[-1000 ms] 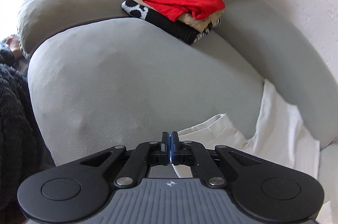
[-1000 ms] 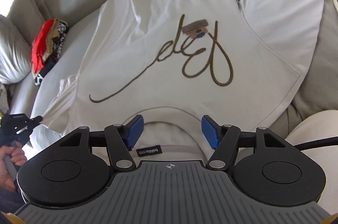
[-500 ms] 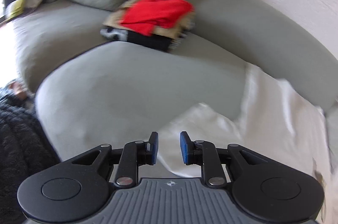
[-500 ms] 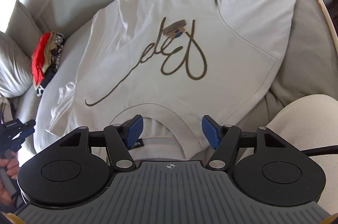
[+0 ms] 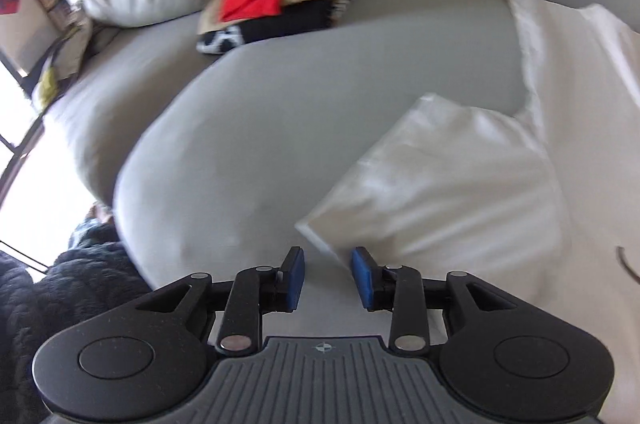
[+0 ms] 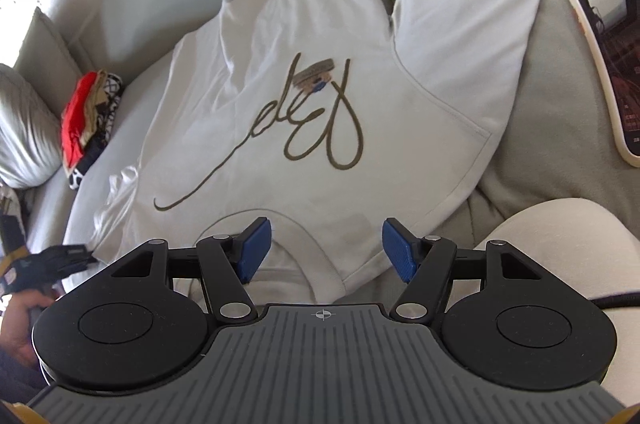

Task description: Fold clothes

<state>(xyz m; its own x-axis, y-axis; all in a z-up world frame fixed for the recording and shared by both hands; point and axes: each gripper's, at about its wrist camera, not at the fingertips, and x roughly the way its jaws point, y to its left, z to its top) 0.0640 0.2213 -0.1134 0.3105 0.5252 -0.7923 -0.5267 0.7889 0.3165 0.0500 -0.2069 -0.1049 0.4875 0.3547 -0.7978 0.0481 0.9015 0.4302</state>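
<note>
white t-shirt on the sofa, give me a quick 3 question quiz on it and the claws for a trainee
1. True or false: the left claw is shut on the sleeve of the white t-shirt.
2. Which lies on the sofa beside the shirt's other sleeve? A) a remote B) a phone C) a book
3. Fill in: the top item on the pile of folded clothes is coloured ____.

Key
1. False: its jaws stand open, with the sleeve's corner just ahead of them.
2. B, the phone.
3. Red. The right claw is open too, above the collar.
</note>
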